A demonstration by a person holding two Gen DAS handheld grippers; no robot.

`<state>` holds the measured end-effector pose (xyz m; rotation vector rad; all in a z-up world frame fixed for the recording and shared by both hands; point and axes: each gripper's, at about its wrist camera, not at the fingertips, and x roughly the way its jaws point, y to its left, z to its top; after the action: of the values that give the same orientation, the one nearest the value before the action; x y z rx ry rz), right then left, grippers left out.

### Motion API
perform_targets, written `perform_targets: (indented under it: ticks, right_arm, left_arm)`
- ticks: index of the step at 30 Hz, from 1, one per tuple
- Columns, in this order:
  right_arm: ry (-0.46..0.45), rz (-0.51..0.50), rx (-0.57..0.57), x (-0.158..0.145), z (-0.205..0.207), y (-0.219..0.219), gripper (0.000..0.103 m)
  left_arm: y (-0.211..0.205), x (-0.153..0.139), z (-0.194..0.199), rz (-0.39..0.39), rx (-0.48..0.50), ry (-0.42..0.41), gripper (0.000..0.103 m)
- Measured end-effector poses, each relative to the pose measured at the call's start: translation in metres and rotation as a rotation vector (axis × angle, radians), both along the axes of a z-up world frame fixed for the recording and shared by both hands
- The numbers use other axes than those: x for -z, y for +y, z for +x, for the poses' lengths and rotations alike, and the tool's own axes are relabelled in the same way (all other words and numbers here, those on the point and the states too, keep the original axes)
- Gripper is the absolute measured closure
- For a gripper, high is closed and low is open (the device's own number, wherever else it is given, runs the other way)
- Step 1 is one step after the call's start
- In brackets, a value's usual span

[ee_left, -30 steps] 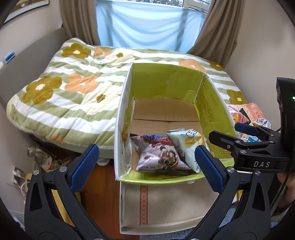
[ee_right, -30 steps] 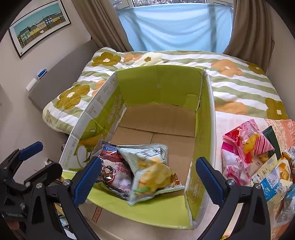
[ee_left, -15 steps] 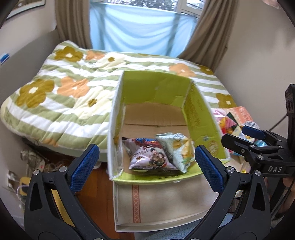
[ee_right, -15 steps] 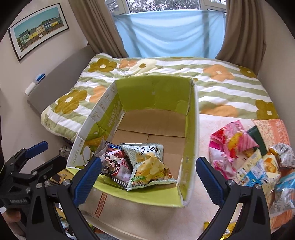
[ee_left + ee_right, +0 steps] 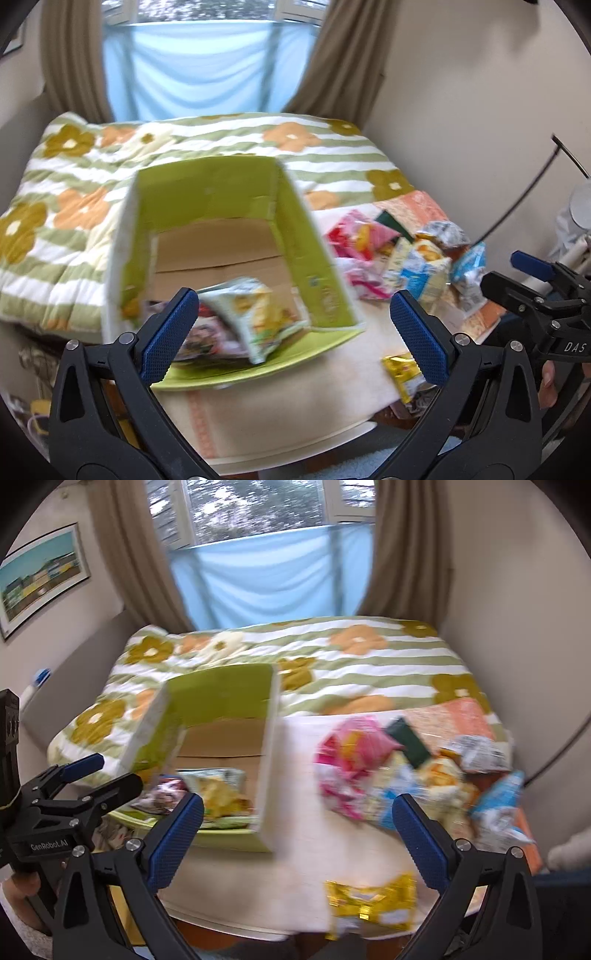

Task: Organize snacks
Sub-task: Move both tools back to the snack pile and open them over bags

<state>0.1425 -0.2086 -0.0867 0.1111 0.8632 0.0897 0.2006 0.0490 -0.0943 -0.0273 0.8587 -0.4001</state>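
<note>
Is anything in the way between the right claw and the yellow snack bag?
Nothing visible. The yellow snack bag lies alone on the pale cloth, just in front of the open right gripper.

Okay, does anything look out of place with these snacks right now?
Yes. One yellow snack packet lies alone at the near edge of the white blanket, apart from the snack pile and outside the green cardboard box. Both grippers are open and empty.
</note>
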Motion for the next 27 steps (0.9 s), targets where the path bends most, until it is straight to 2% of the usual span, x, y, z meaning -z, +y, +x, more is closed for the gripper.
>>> perform_targets:
  ticks: [6, 11, 17, 20, 23, 27]
  right_arm:
    - [-0.04, -0.107, 0.097, -0.004, -0.02, -0.063, 0.001]
    - [-0.013, -0.12, 0.117, 0.006, -0.026, -0.119, 0.001]
    - [0.026, -0.151, 0.128, 0.028, -0.026, -0.177, 0.001]
    - [0.046, -0.225, 0.143, 0.045, -0.024, -0.199, 0.001]
    - [0.061, -0.294, 0.135, 0.061, -0.019, -0.213, 0.001]
    - [0.09, -0.261, 0.108, 0.082, -0.014, -0.227, 0.001]
  left_arm:
    - [-0.083, 0.005, 0.006, 0.007, 0.088, 0.003, 0.001]
    - [-0.157, 0.022, 0.013, 0.017, 0.155, 0.048, 0.001]
    - [-0.243, 0.06, 0.026, 0.111, 0.224, 0.126, 0.001]
    - [-0.271, 0.079, 0.03, 0.184, 0.213, 0.158, 0.001]
    - [-0.285, 0.095, 0.035, 0.216, 0.19, 0.179, 0.001]
    - [-0.297, 0.121, 0.045, 0.271, 0.171, 0.208, 0.001]
